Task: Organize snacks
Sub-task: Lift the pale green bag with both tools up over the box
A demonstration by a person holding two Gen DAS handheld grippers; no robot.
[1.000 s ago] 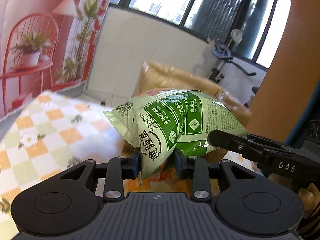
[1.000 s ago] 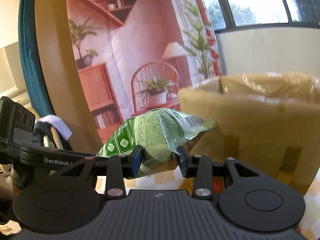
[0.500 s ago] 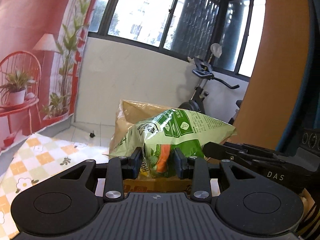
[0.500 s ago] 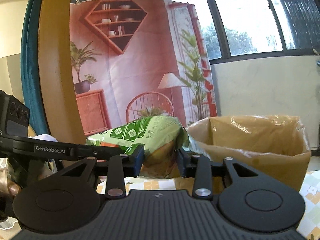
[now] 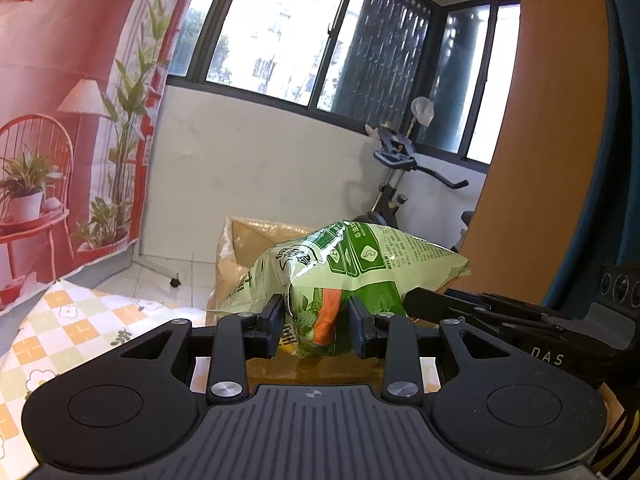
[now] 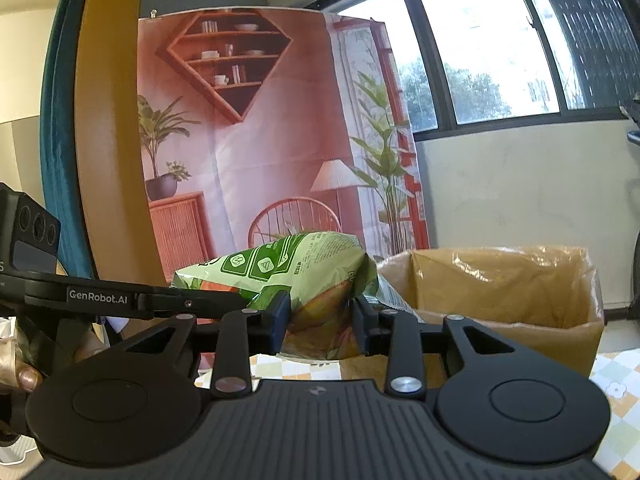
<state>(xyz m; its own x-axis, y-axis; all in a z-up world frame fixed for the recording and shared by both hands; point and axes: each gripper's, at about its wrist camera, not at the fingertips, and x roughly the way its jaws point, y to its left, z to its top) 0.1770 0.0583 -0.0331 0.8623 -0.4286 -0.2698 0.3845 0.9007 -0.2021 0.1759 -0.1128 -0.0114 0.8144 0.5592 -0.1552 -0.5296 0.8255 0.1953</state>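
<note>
Looking along the left gripper (image 5: 318, 320), its fingers (image 5: 272, 318) pinch one end of a green snack bag (image 5: 348, 276), held in the air in front of a cardboard box (image 5: 256, 248) lined with plastic, above the checkered tabletop (image 5: 76, 332). From the right wrist view, the right gripper (image 6: 320, 318) has just been closing its fingers (image 6: 362, 318) on the other end of the same bag (image 6: 296, 272), now squeezed between them, with the box (image 6: 500, 288) just behind and to the right.
</note>
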